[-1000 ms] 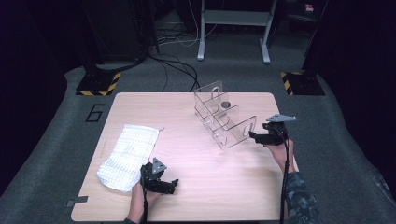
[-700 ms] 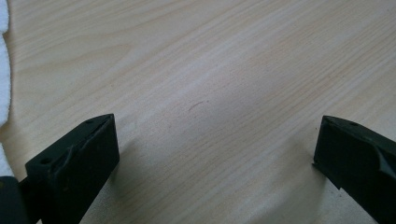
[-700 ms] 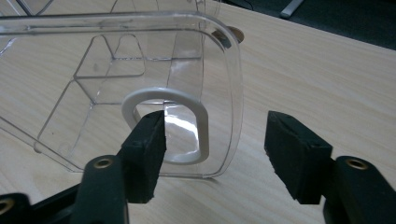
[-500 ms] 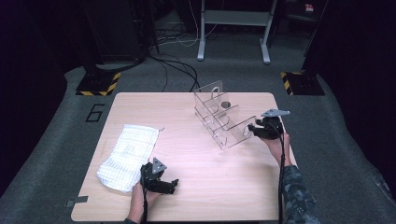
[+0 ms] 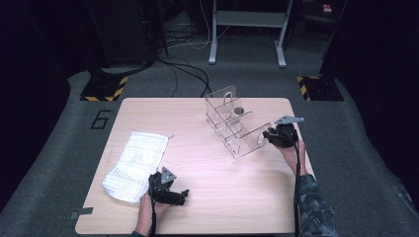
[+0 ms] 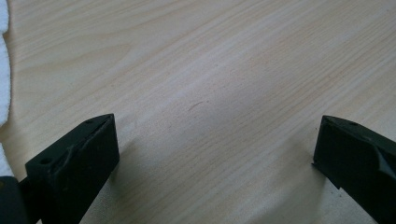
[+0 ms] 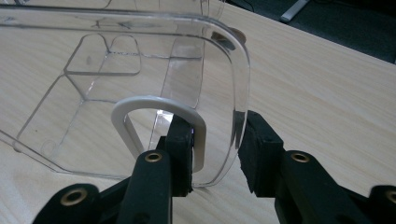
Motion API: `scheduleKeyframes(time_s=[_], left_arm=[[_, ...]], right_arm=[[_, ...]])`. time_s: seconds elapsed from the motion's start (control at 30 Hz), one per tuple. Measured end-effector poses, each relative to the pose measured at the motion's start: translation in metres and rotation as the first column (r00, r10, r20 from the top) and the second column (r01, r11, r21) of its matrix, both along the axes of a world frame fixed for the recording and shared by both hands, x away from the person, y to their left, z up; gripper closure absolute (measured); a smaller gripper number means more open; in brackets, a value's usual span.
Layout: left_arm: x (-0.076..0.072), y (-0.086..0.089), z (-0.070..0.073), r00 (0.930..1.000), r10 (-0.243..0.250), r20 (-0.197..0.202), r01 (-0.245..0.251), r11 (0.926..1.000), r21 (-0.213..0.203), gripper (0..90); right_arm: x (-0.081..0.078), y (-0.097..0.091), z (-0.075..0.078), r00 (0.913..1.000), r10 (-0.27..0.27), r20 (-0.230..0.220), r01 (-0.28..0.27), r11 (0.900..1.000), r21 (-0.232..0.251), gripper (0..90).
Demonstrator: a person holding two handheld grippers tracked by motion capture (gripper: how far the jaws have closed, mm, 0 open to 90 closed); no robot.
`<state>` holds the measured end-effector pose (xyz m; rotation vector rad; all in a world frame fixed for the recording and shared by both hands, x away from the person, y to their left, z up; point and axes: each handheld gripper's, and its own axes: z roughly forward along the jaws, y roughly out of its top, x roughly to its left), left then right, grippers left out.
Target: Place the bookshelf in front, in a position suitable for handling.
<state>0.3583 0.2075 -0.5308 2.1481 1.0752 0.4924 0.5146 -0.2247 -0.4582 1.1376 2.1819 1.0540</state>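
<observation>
A clear acrylic rack [image 5: 237,129] with several upright dividers stands on the wooden table [image 5: 237,197], right of centre. My right gripper [image 5: 269,137] is at its near end panel. In the right gripper view one pad sits inside the panel's handle cutout and the other against the panel's outer edge [image 7: 240,93]. The jaws of the right gripper [image 7: 217,126] have just been closing, and the strip of acrylic between them looks pinched. My left gripper [image 5: 184,196] rests low at the front left beside a white waffle cloth [image 5: 133,163]. Its jaws [image 6: 217,123] stand wide open over bare wood.
The cloth's edge [image 6: 3,70] lies just left of the left jaws. A round grey hole [image 5: 239,110] sits in the tabletop behind the rack. Dark floor, cables and black stands with yellow-striped bases surround the table.
The right gripper has moved slightly left onto the rack's end panel and its jaws have narrowed around it. The left gripper and the cloth stay as they were.
</observation>
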Motion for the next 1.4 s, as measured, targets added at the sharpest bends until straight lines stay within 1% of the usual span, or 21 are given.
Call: scheduleKeyframes(time_s=[0.17, 0.27, 0.33, 0.37, 0.4, 0.47, 0.5, 0.57, 0.73, 0.8, 0.87, 0.93, 1.13, 1.23, 1.27, 1.3, 1.4], left_arm=[[0.000, 0.000, 0.000, 1.0000, -0.001, 0.000, 0.001, 1.0000, 0.000, 0.0], [0.000, 0.000, 0.000, 1.0000, 0.000, 0.000, 0.000, 1.0000, 0.000, 0.0], [0.000, 0.000, 0.000, 1.0000, 0.000, 0.000, 0.000, 1.0000, 0.000, 0.0], [0.000, 0.000, 0.000, 1.0000, 0.000, 0.000, 0.000, 1.0000, 0.000, 0.0], [0.000, 0.000, 0.000, 1.0000, -0.001, 0.000, 0.001, 1.0000, 0.000, 0.0], [0.000, 0.000, 0.000, 1.0000, 0.000, 0.000, 0.000, 1.0000, 0.000, 0.0], [0.000, 0.000, 0.000, 1.0000, -0.001, 0.000, 0.001, 1.0000, 0.000, 0.0], [0.000, 0.000, 0.000, 1.0000, 0.000, 0.000, 0.000, 1.0000, 0.000, 0.0], [0.000, 0.000, 0.000, 1.0000, 0.000, 0.000, 0.000, 1.0000, 0.000, 0.0], [0.000, 0.000, 0.000, 1.0000, 0.000, 0.000, 0.000, 1.0000, 0.000, 0.0], [0.000, 0.000, 0.000, 1.0000, -0.001, 0.000, 0.001, 1.0000, 0.000, 0.0], [0.000, 0.000, 0.000, 1.0000, 0.000, 0.000, 0.000, 1.0000, 0.000, 0.0], [0.000, 0.000, 0.000, 1.0000, 0.000, 0.000, 0.000, 1.0000, -0.001, 0.0], [0.000, 0.000, 0.000, 1.0000, 0.000, 0.000, 0.000, 1.0000, 0.000, 0.1], [0.000, 0.000, 0.000, 1.0000, 0.000, 0.000, 0.000, 1.0000, 0.000, 0.1], [0.000, 0.000, 0.000, 1.0000, -0.001, 0.000, 0.001, 1.0000, -0.001, 0.1], [0.000, 0.000, 0.000, 1.0000, 0.000, 0.001, 0.000, 1.0000, 0.000, 0.1]], right_arm=[[-0.001, 0.001, 0.000, 1.0000, 0.002, 0.003, -0.002, 1.0000, -0.007, 67.1], [-0.003, 0.003, 0.001, 0.9999, 0.012, -0.001, -0.012, 0.9996, -0.026, 67.5], [-0.004, 0.004, 0.001, 0.9999, 0.011, 0.000, -0.011, 0.9996, -0.026, 67.6], [-0.005, 0.005, 0.001, 1.0000, 0.005, -0.002, -0.005, 0.9997, -0.022, 67.6], [-0.005, 0.005, 0.001, 0.9999, 0.012, -0.004, -0.012, 0.9996, -0.024, 67.6], [-0.008, 0.005, 0.000, 1.0000, 0.009, 0.004, -0.009, 0.9998, -0.019, 67.7], [-0.010, 0.006, -0.001, 0.9999, 0.007, 0.008, -0.007, 1.0000, -0.006, 67.8], [-0.011, 0.005, -0.001, 0.9998, 0.016, 0.014, -0.016, 0.9998, -0.009, 67.8], [-0.019, 0.008, -0.002, 0.9995, 0.021, 0.022, -0.021, 0.9998, 0.004, 68.1], [-0.021, 0.008, -0.002, 0.9997, 0.021, 0.016, -0.021, 0.9998, 0.004, 68.1], [-0.026, 0.010, -0.003, 0.9996, 0.018, 0.020, -0.018, 0.9997, 0.013, 68.2], [-0.029, 0.012, -0.003, 0.9993, 0.027, 0.026, -0.028, 0.9995, 0.014, 68.3], [-0.037, 0.017, -0.003, 0.9993, 0.032, 0.019, -0.032, 0.9994, 0.015, 68.5], [-0.040, 0.018, -0.003, 0.9989, 0.041, 0.024, -0.042, 0.9990, 0.016, 68.6], [-0.042, 0.020, -0.003, 0.9994, 0.031, 0.016, -0.032, 0.9992, 0.025, 68.6], [-0.043, 0.020, -0.003, 0.9989, 0.044, 0.016, -0.044, 0.9988, 0.021, 68.7], [-0.048, 0.023, -0.004, 0.9982, 0.056, 0.022, -0.056, 0.9981, 0.027, 68.9]])
